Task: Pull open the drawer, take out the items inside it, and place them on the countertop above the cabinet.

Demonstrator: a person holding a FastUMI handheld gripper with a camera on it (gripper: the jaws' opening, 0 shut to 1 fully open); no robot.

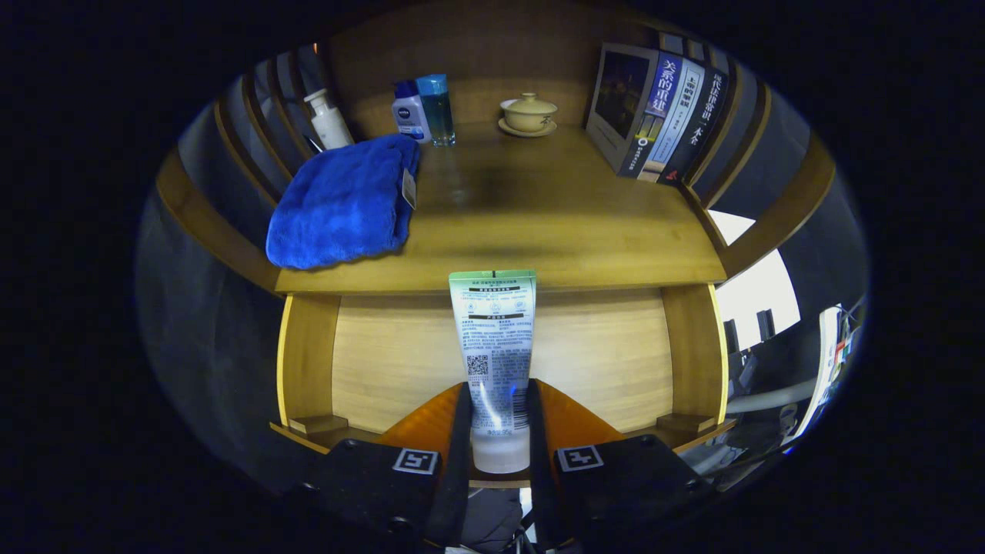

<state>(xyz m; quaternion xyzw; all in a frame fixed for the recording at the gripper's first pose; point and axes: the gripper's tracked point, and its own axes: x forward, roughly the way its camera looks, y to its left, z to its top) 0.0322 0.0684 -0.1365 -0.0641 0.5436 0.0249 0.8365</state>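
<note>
A: State the tube (494,338) position.

B: The tube stood upright between the fingers, cap end down, its crimped end overlapping the front edge of the countertop (554,223). The open drawer (385,354) lay behind and below it.

A: Gripper (499,446) state?

B: Narrow, both fingers pressed against the tube's lower sides.

A: Countertop contents?

B: From the tube: folded blue towel (342,201) at 10 o'clock, touching a white pump bottle (328,119); two small bottles (423,109) at 11; a lidded cup (528,114) on a saucer at 12; leaning books (654,115) at 1 o'clock.
</note>
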